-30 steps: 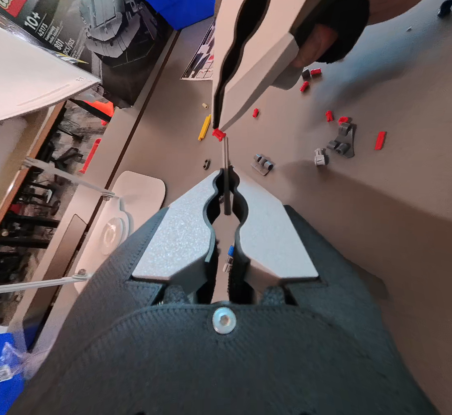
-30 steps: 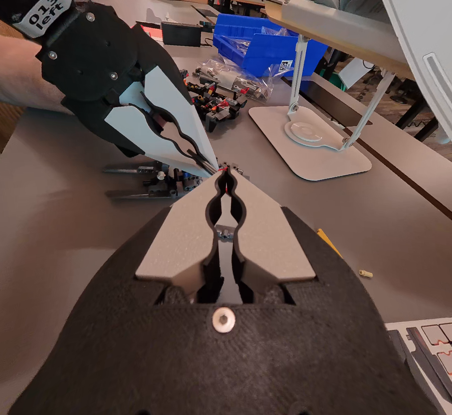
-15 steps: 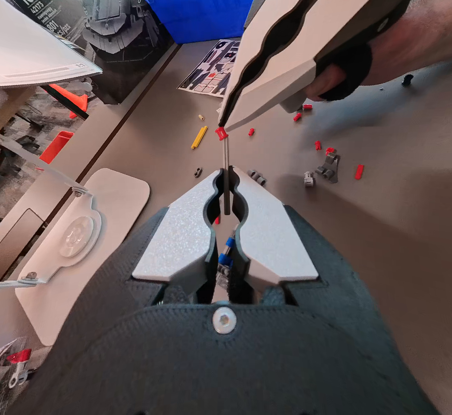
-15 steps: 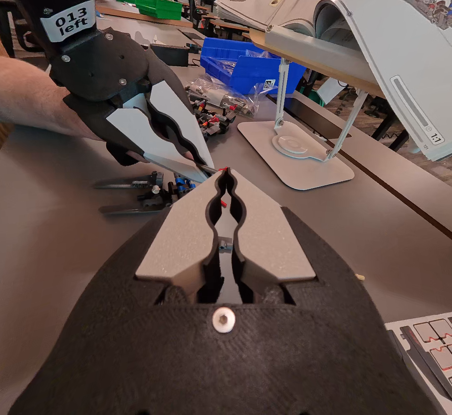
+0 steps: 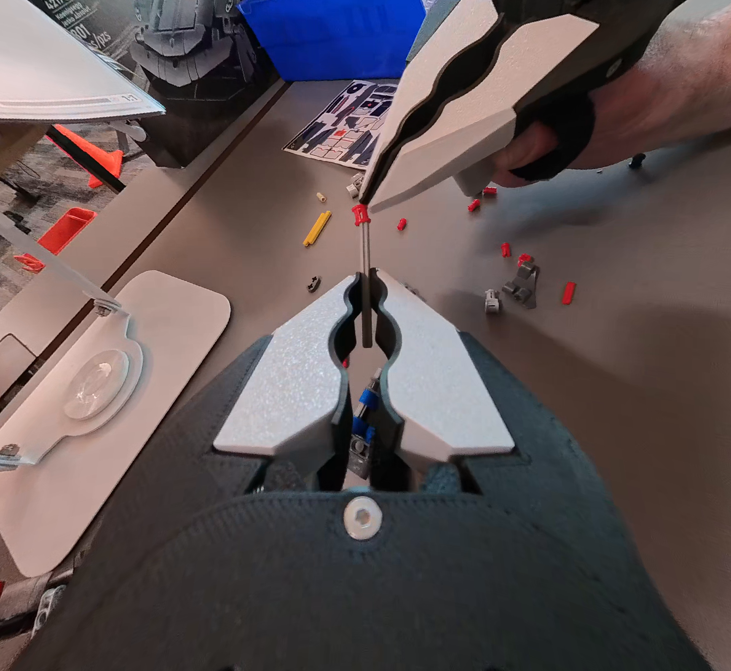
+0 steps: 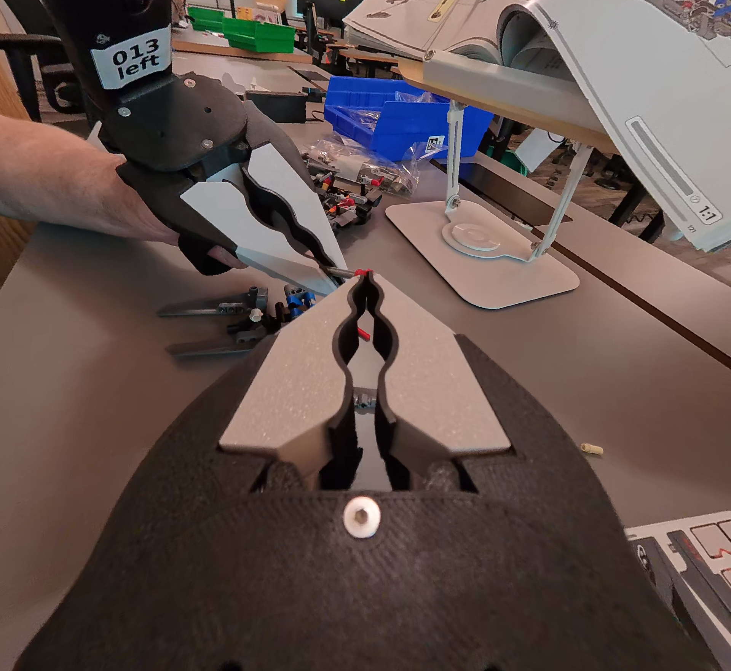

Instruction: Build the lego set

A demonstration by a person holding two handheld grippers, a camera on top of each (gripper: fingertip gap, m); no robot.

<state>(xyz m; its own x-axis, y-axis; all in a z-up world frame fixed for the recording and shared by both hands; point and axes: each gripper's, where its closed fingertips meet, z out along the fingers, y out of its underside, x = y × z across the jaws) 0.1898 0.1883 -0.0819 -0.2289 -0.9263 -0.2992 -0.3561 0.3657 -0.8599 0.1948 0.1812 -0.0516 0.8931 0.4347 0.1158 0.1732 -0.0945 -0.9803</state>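
Since half a second ago we have lifted both tools a little higher off the grey table, so the loose parts below look smaller, while the two tips stay meeting at the same spot. Our left gripper is closed on a thin grey axle that sticks straight out past its fingertips, well clear of the table. On the far end of that axle sits a small red bush, and our right gripper comes down from the upper right with its jaws pressed together at the tip, nipping that bush. From the right wrist view the same meeting shows at the top of the right gripper, with the red bush just at its tips and the axle running back into the left gripper. Below the left tool on the table lies a partly built dark assembly with blue pieces. Small red pins, a yellow axle and grey connectors lie scattered on the table beyond. A sticker sheet, a blue bin and the set's box stand farther back, and an open instruction booklet rests on a white stand.
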